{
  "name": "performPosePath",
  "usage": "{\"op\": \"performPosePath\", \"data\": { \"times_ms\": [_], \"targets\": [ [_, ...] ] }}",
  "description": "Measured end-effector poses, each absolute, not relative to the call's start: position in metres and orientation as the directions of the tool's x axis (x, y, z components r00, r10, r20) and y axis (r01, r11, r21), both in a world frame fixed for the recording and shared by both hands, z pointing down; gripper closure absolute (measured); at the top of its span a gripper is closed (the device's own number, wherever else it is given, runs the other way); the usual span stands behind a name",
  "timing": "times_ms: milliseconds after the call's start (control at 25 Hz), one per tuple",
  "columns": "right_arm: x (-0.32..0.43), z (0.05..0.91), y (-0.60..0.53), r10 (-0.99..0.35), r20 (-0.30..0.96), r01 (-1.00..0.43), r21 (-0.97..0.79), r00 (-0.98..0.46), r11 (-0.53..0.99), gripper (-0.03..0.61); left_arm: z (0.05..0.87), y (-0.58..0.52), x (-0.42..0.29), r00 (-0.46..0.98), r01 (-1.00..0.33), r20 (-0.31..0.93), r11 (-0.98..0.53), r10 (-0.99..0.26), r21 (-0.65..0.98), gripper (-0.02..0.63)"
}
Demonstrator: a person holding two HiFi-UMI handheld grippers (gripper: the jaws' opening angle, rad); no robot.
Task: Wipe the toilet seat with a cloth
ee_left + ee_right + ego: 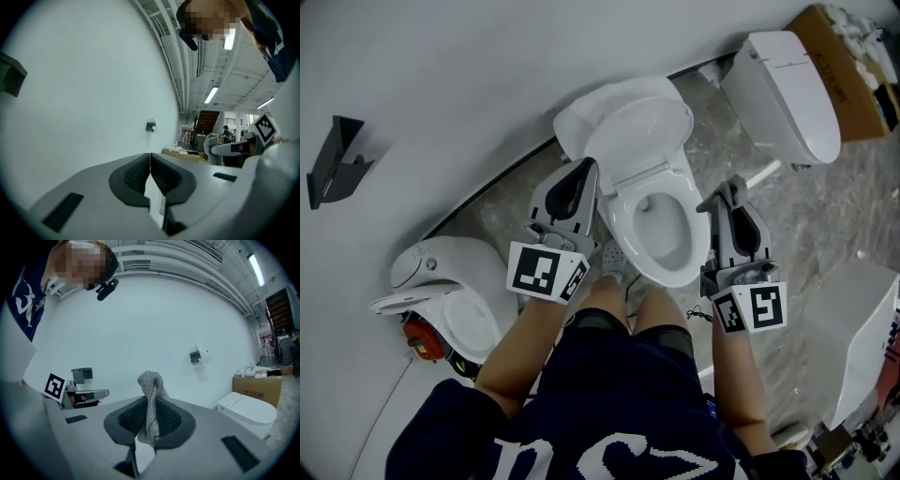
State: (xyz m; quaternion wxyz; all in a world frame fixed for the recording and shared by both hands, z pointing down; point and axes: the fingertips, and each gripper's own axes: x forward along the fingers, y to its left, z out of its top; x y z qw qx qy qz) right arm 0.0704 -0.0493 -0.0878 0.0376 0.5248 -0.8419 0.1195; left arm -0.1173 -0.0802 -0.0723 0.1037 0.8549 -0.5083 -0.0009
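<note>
While the person stands over it, the toilet seat (622,223) lies between the two tools, its lid (637,131) raised against the white wall (441,66). The left gripper (582,178) hangs just left of the bowl's rim with its jaws pressed together and nothing between them. The right gripper (730,194) hangs just right of the rim, apart from the seat. Its jaws pinch a grey knitted cloth (151,383), whose bunched end stands up past the jaw tips.

Under both tools the floor (792,253) is grey and marbled. Beyond the right gripper, further along the wall, sits a second toilet (787,89) with its lid down, and a cardboard box (844,70) behind it. Behind and left of the left gripper is a third toilet (450,291), with a red object (422,337) beside it. A dark bracket (333,159) is fixed to the wall well left of that gripper. Strip lights (212,94) run along the ceiling ahead of its jaws.
</note>
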Motion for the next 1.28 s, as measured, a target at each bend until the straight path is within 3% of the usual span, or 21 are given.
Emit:
{"op": "performPosePath", "data": {
  "times_ms": [560,1280],
  "targets": [
    [0.066,-0.006,-0.088,-0.852,0.245,-0.886,-0.176,-0.462,0.430,0.520,0.001,-0.099,-0.112,0.442,-0.891,0.172,-0.411,-0.880,0.192,0.594],
    [0.030,0.263,-0.093,-0.664,0.370,-0.759,-0.259,-0.650,0.598,0.520,0.201,-0.080,-0.102,0.297,-0.946,0.228,-0.254,-0.927,0.200,0.594]
  ]
}}
